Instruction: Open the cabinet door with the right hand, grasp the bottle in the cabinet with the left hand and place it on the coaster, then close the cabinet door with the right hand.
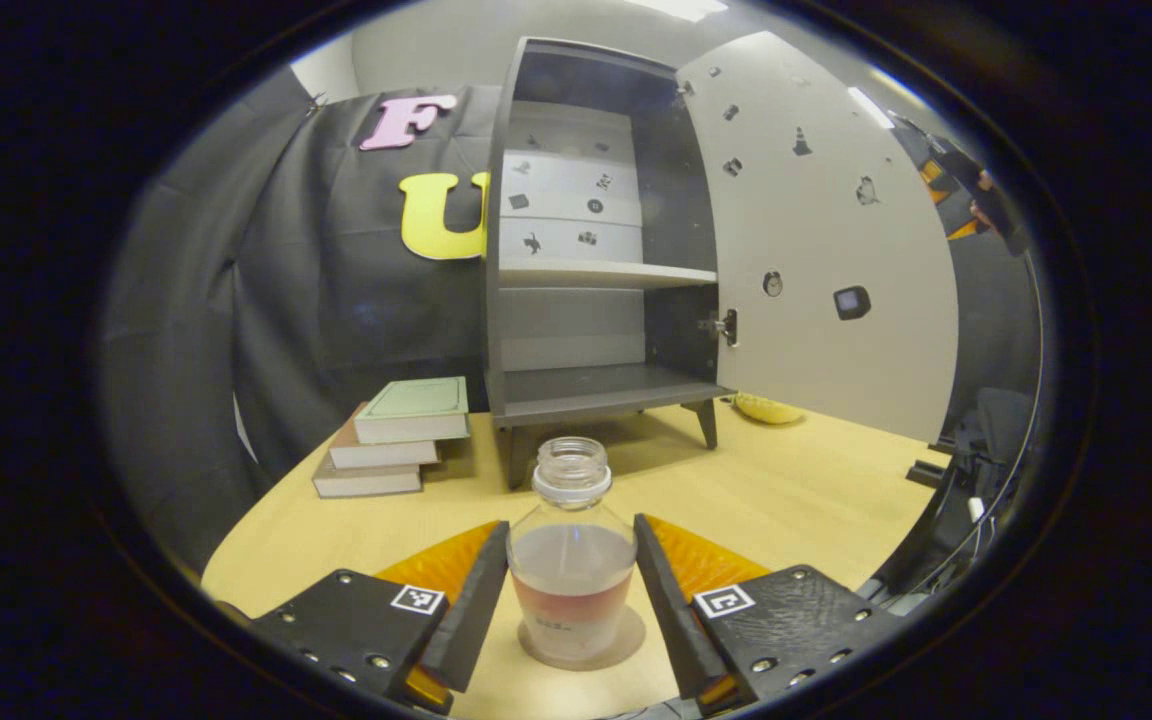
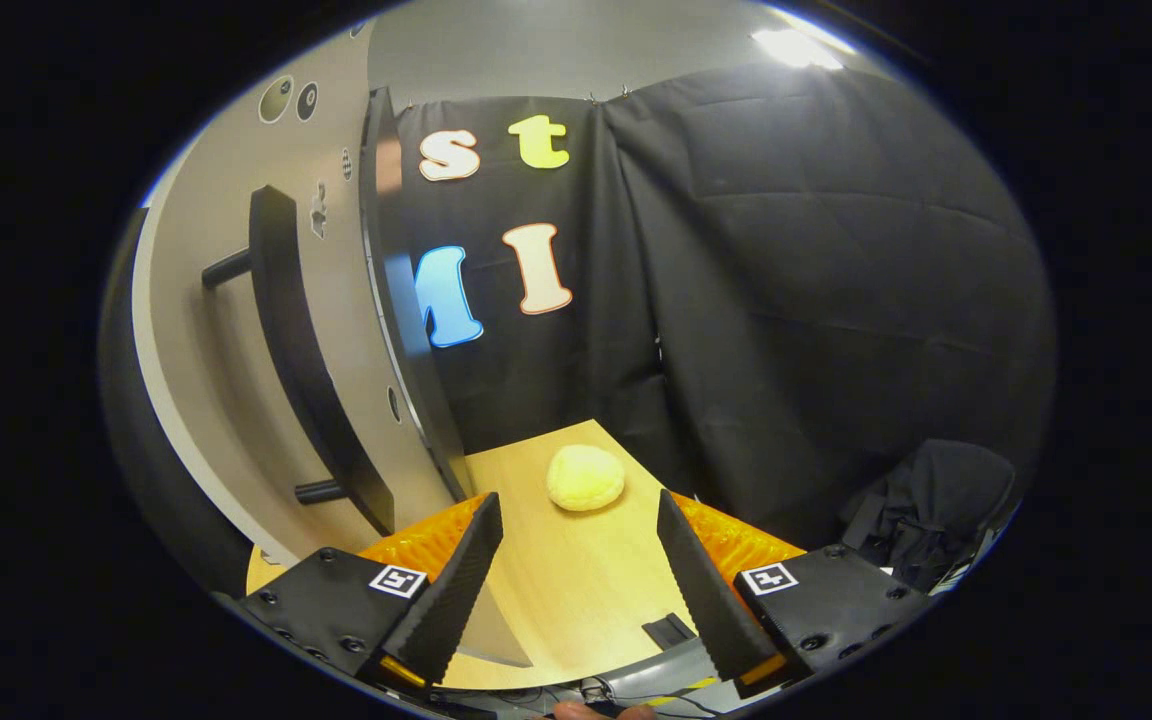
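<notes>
A clear bottle with a little reddish liquid stands upright on a round coaster on the wooden table. My left gripper has a finger against each side of it. Behind it the dark cabinet stands with its pale door swung wide to the right, and both shelves are bare. In the right gripper view my right gripper is open and holds nothing. It sits just right of the door's outer face, whose long dark handle is to the left of the fingers.
Three stacked books lie left of the cabinet. A yellow rounded object rests on the table under the open door; it also lies ahead of my right gripper, the yellow object. Black cloth walls the table's back and right.
</notes>
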`<state>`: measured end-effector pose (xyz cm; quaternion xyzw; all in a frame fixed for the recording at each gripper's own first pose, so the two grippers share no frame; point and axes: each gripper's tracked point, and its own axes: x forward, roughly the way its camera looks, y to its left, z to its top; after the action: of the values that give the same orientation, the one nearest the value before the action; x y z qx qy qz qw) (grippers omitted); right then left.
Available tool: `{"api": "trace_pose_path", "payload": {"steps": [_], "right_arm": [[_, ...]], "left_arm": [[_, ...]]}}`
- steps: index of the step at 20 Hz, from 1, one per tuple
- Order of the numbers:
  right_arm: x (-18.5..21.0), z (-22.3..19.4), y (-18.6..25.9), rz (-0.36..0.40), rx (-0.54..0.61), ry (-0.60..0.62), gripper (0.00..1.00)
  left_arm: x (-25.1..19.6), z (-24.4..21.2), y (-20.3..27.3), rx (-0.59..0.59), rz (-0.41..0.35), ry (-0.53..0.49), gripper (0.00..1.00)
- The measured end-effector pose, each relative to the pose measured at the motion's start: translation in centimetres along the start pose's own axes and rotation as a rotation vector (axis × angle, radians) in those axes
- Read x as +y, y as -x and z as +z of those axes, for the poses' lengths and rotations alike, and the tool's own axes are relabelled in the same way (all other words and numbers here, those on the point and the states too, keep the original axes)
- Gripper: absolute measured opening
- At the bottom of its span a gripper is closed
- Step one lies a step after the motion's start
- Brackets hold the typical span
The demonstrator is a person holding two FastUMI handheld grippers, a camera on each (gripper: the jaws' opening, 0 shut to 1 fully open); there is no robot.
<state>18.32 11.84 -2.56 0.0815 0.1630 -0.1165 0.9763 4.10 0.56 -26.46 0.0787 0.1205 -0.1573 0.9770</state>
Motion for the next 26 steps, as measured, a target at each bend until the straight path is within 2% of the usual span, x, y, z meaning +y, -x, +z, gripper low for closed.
{"api": "trace_pose_path", "payload": {"steps": [3,5,10,17,20,24,25,26], "right_arm": [[0.2,-0.5,0.1,0.021,0.016,-0.051,0.98],[-0.3,-0.7,-0.1,0.01,0.013,-0.036,0.98],[-1.3,-1.3,-0.1,-0.003,0.013,-0.069,0.98],[-2.1,-1.2,0.3,-0.024,-0.014,-0.029,0.98],[-2.0,0.2,-0.4,0.007,-0.035,-0.058,0.98],[-1.8,2.2,-1.6,0.044,-0.063,-0.009,0.98],[-1.6,2.7,-1.6,0.061,-0.073,0.006,0.98],[-1.5,3.1,-1.5,0.077,-0.081,0.016,0.98]], "left_arm": [[-0.1,0.9,0.0,-0.006,-0.005,0.008,0.85],[0.3,1.6,0.1,-0.012,0.009,0.013,0.87],[1.3,4.6,0.7,-0.044,0.029,0.028,0.86],[2.0,14.9,3.7,-0.169,0.047,0.034,0.87],[3.2,19.0,5.6,-0.221,0.118,0.048,0.85],[4.6,22.3,7.5,-0.234,0.227,0.057,0.87],[4.8,22.9,7.9,-0.242,0.244,0.063,0.84],[4.2,23.6,8.2,-0.256,0.234,0.07,0.87]]}}
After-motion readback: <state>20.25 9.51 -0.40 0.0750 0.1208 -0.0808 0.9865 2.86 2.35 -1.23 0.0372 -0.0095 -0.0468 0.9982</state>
